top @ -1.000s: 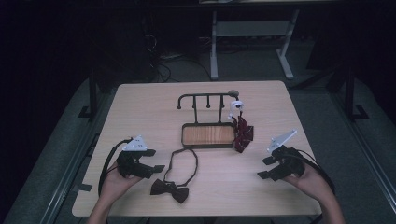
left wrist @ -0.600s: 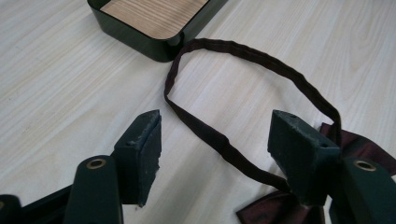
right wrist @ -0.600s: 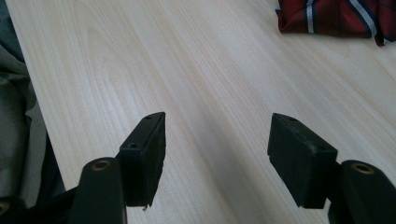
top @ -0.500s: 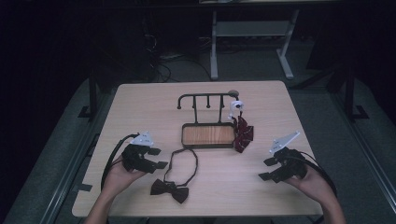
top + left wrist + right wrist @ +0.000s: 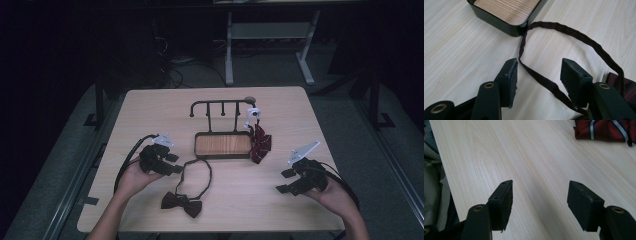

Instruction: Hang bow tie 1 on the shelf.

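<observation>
Left hand-held gripper [image 5: 537,72]: jaws just closing, unclenched, straddling the bow tie's strap [image 5: 536,75] beside the tray [image 5: 499,23]. Right hand-held gripper [image 5: 540,202]: released over bare surface [image 5: 529,157].

A pale wooden table [image 5: 150,115] stands on a grey floor in a dark room. Near the middle of the table sits a small dark tray with a wood-grain bottom [image 5: 222,145]. Rising just behind the tray, toward the far edge, is a black rack with short pegs [image 5: 220,105]. A small white object [image 5: 251,116] hangs at the rack's right end. A red striped tie [image 5: 260,142], folded, lies touching the tray's right side. Beyond the table's far edge stands a light grey metal frame [image 5: 270,35], with dark cables [image 5: 172,75] on the floor beside it.
</observation>
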A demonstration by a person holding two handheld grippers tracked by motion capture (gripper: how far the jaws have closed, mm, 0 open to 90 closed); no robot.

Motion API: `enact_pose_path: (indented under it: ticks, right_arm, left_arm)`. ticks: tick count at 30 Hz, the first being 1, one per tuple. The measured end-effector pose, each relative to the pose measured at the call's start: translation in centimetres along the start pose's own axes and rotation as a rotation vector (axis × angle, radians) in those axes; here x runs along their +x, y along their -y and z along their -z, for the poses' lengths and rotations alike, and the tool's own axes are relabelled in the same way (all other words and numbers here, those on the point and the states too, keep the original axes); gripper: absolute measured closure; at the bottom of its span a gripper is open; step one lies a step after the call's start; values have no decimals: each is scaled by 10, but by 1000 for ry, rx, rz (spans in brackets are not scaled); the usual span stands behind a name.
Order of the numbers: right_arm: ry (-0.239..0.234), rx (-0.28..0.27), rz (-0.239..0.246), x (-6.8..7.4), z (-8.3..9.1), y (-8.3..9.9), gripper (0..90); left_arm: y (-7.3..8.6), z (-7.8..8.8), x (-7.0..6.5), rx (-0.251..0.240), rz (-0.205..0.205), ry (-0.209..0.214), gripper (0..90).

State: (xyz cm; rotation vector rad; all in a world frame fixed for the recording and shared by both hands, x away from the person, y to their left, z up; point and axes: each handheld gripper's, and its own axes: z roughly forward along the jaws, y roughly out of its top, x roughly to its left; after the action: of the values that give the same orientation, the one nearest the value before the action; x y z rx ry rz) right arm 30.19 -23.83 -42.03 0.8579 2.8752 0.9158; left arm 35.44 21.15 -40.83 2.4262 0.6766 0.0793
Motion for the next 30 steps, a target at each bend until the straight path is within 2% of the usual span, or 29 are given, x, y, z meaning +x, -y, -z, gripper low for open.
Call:
enact_pose_path:
  ticks: [3,4,6,8,9,11,12,14,16,19,21,28,30]
  right_arm:
    - [18,10,19,2,-1,0,383]
    - [12,10,15,3,-1,0,382]
    - [14,9,17,2,-1,0,378]
    - [16,8,17,2,-1,0,373]
    - [18,8,18,2,-1,0,371]
    - [19,7,18,2,-1,0,365]
    - [17,8,16,2,-1,0,362]
    - [13,8,12,1,-2,0,357]
    - [15,10,13,2,-2,0,356]
    - [15,11,20,2,-3,0,356]
    - [16,11,19,2,-2,0,356]
    - [19,5,18,2,0,1,353]
    - [19,5,18,2,0,1,351]
  left_arm:
    - [-4,-2,3,25,-5,2,492]
    - [-5,-2,5,41,-8,1,493]
    - [-8,-5,5,41,4,5,500]
    - [-11,-7,7,65,-13,7,507]
    - [-12,-9,7,56,-3,7,510]
    - [-13,-12,8,69,-1,12,518]
    - [-14,-14,9,83,-13,14,518]
    - [-15,-19,9,88,-4,24,534]
    - [-16,-23,10,108,-11,11,555]
    - [-18,-28,13,109,-1,16,582]
    - [-20,-31,16,143,-16,10,608]
    - [-23,-40,19,160,24,19,680]
    - [-24,-42,20,175,17,14,700]
